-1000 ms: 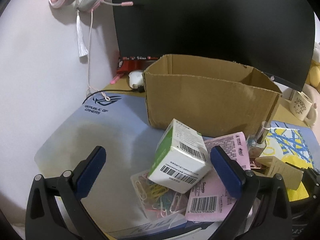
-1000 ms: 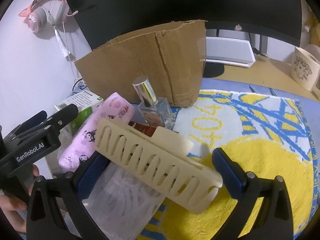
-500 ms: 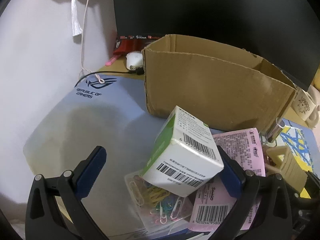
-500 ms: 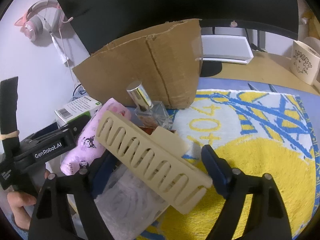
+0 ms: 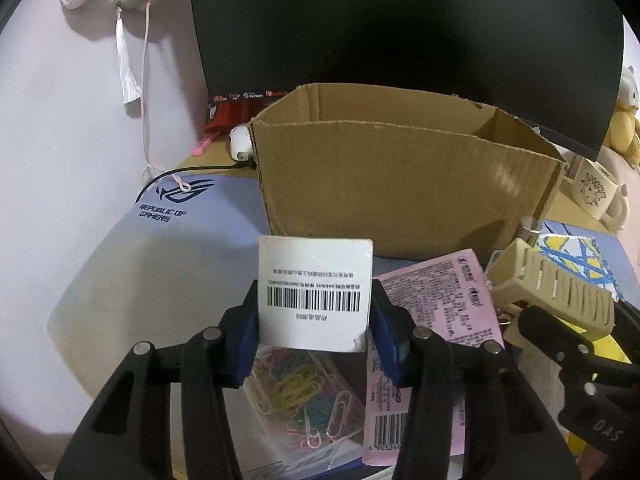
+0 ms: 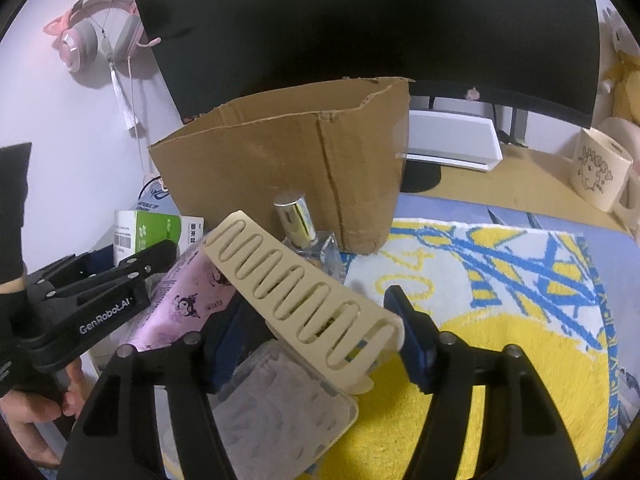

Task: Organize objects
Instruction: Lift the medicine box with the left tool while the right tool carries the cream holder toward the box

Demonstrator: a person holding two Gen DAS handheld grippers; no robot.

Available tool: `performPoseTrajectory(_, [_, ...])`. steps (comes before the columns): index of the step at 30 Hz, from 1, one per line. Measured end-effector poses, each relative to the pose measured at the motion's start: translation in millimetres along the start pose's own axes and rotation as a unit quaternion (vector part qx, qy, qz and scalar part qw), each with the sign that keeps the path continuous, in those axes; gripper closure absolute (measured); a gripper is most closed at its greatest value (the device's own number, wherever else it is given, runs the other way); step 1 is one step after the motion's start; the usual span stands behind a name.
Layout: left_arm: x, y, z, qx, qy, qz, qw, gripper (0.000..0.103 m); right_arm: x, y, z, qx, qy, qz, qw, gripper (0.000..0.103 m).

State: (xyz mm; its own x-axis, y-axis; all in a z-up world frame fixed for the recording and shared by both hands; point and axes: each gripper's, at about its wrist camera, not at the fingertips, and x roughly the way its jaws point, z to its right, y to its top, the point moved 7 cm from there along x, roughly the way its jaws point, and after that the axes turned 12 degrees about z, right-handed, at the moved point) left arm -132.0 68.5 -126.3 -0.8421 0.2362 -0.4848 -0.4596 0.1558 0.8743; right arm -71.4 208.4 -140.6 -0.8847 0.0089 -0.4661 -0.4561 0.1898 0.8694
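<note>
While your left gripper (image 5: 316, 320) is clamping the white barcoded carton (image 5: 315, 292) at lower centre, your right gripper (image 6: 320, 340) is pinching the beige slotted plastic holder (image 6: 304, 300); either could be clipping the brown cardboard box (image 5: 400, 184) rim above and slipping free.

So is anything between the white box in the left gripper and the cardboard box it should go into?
Nothing visible. The left gripper holds the white box just in front of the cardboard box; only that box's near wall stands ahead, so it must go over the rim.
</note>
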Motion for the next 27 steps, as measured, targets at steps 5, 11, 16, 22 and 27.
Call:
performPoseTrajectory(5, [-1, 2, 0, 0.008, 0.004, 0.005, 1.0, 0.055, 2, -1, -1, -0.009, -0.006, -0.002, 1.0, 0.03])
performPoseTrajectory(11, [0, 2, 1, 0.017, 0.01, 0.008, 0.9998, 0.055, 3, -2, -5, -0.031, -0.019, 0.002, 0.999, 0.019])
performPoseTrajectory(16, [1, 2, -4, 0.013, 0.02, 0.004, 0.9997, 0.055, 2, -2, -13, -0.067, -0.03, 0.007, 0.997, 0.019])
performPoseTrajectory(22, [-1, 2, -7, 0.013, 0.016, 0.008, 0.9998, 0.056, 2, -5, -21, -0.1, -0.043, 0.008, 0.994, 0.053])
performPoseTrajectory(27, [-4, 2, -11, 0.028, 0.028, 0.02, 0.999, 0.056, 0, -5, -32, -0.125, -0.044, 0.016, 0.991, 0.068])
